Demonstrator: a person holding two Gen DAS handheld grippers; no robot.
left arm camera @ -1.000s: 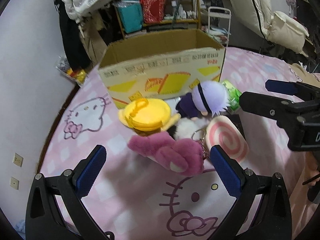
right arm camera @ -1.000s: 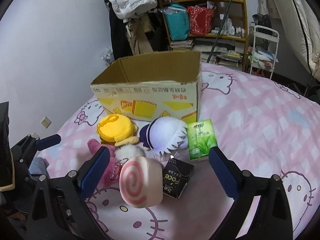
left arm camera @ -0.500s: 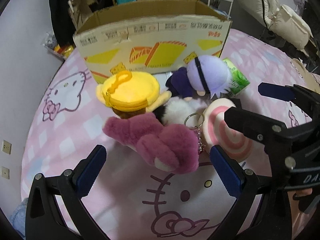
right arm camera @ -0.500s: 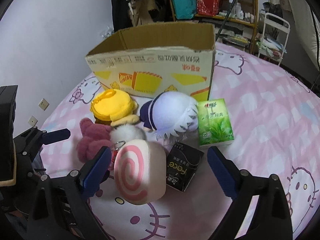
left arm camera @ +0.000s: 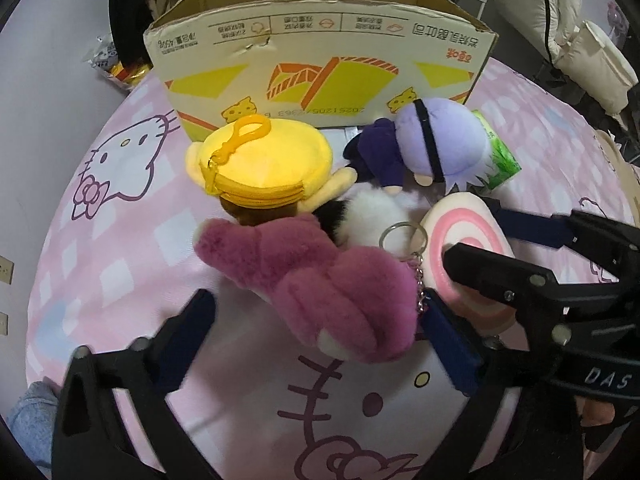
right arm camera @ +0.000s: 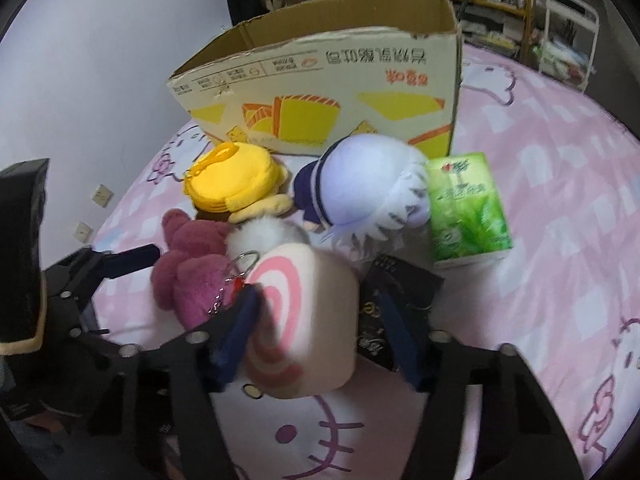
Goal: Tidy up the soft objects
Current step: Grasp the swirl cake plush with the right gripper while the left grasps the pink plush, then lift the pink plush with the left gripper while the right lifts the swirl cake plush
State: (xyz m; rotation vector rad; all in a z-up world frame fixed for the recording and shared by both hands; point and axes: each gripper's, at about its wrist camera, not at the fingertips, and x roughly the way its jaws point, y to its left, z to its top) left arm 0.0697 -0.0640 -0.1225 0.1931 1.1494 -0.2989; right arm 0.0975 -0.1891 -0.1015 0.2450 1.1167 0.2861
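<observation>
On the pink bedspread (left arm camera: 120,264), the cardboard box (left arm camera: 320,52) interior is hidden; right tongs (right arm camera: 320,340) clamp the swirl plush (right arm camera: 312,320), left tongs (left arm camera: 320,340) apart.

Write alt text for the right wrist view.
The right gripper has its jaws around a pink-swirl roll cushion on a pink cartoon-cat bedspread. Behind it lie a magenta plush, a yellow pouch, a lavender doll, a green tissue pack and an open cardboard box.
</observation>
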